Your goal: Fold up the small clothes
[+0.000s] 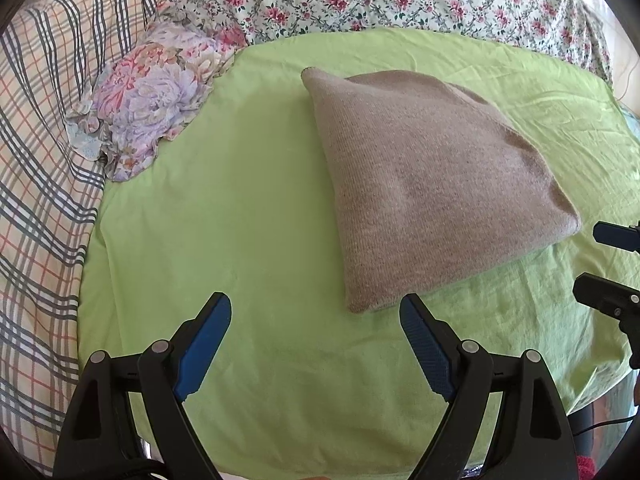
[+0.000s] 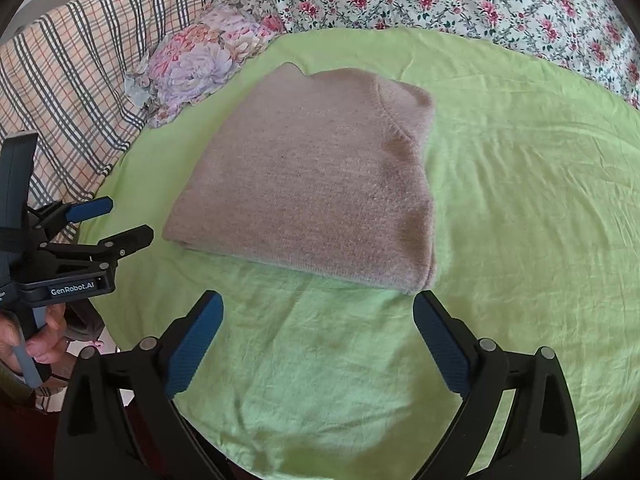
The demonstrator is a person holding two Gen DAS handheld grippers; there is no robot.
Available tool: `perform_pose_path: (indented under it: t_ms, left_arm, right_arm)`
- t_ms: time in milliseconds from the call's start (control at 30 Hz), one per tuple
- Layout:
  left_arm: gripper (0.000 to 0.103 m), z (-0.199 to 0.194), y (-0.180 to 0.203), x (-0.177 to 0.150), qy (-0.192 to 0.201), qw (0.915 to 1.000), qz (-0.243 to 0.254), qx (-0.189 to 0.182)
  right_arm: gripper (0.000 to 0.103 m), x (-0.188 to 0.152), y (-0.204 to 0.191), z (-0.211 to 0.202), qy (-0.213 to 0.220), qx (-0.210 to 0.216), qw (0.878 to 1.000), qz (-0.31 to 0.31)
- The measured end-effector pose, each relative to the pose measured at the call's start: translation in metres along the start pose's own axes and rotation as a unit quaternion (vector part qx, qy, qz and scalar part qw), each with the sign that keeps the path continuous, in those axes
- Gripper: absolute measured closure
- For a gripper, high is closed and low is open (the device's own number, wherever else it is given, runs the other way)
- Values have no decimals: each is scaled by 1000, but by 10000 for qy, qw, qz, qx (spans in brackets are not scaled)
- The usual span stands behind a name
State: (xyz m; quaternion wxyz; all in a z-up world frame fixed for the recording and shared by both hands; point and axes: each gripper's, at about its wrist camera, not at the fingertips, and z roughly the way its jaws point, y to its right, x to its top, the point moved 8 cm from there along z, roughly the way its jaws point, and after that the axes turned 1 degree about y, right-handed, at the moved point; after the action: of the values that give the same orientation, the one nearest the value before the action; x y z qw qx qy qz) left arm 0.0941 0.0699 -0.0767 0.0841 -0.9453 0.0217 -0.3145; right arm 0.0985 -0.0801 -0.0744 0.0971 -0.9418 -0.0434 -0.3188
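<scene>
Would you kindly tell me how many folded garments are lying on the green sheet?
1: the beige knit sweater lies folded near the middle of the green sheet, touched by neither tool. The floral bundle at the sheet's far left edge may hide more.

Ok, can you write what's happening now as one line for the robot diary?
stage: fold looks done | sweater: folded, flat on green sheet | left gripper: open, empty | right gripper: open, empty, just short of sweater

Bright even daylight, soft shadows, sharp centre, strong fisheye bending, dark corners.
</scene>
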Motion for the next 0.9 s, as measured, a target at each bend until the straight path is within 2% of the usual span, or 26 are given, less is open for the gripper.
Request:
perform_pose_path:
  t_ms: [467,900]
  left_arm:
    - [16,-2,4,23,149,9998,119,23]
    - [15,2,7,30,137,9998,152,27]
  right_arm:
    - [6,24,-4,5,94,-6,9999,-109]
    - [5,38,6,11,108,-13,9999,-51]
